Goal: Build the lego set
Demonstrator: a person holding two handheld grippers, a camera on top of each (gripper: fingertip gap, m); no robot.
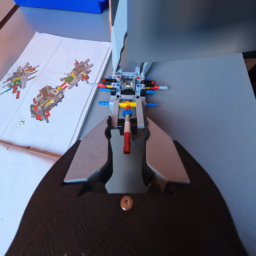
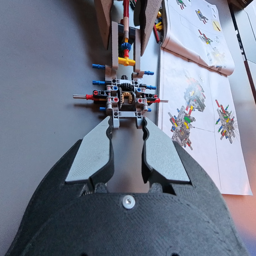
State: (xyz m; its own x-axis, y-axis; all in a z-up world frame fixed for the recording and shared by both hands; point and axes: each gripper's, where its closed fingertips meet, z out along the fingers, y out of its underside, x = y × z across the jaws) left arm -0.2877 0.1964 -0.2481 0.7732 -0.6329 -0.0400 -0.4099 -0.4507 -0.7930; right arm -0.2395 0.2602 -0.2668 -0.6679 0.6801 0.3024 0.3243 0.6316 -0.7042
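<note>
A toy brick assembly (image 1: 127,85) of grey beams, gears, blue pins and red and yellow axles lies on the grey table (image 1: 200,110). My left gripper (image 1: 127,124) is shut on its near end, with the pads pressed on the two grey side beams (image 1: 115,110). A red and tan shaft (image 1: 127,142) sticks out between the fingers. My right gripper (image 2: 126,123) is shut on the opposite end of the assembly (image 2: 126,97), with the pads against the frame's two grey prongs (image 2: 115,121). Each gripper's fingers show at the far end in the other view: right (image 1: 116,55), left (image 2: 103,20).
An open instruction booklet (image 1: 55,90) lies beside the assembly and also shows in the right wrist view (image 2: 194,124). A blue bin (image 1: 62,5) stands at the table's far side. Loose red and yellow parts (image 2: 157,26) lie by the booklet's fold. Across from one pair of fingers to the other is roughly 9 cm.
</note>
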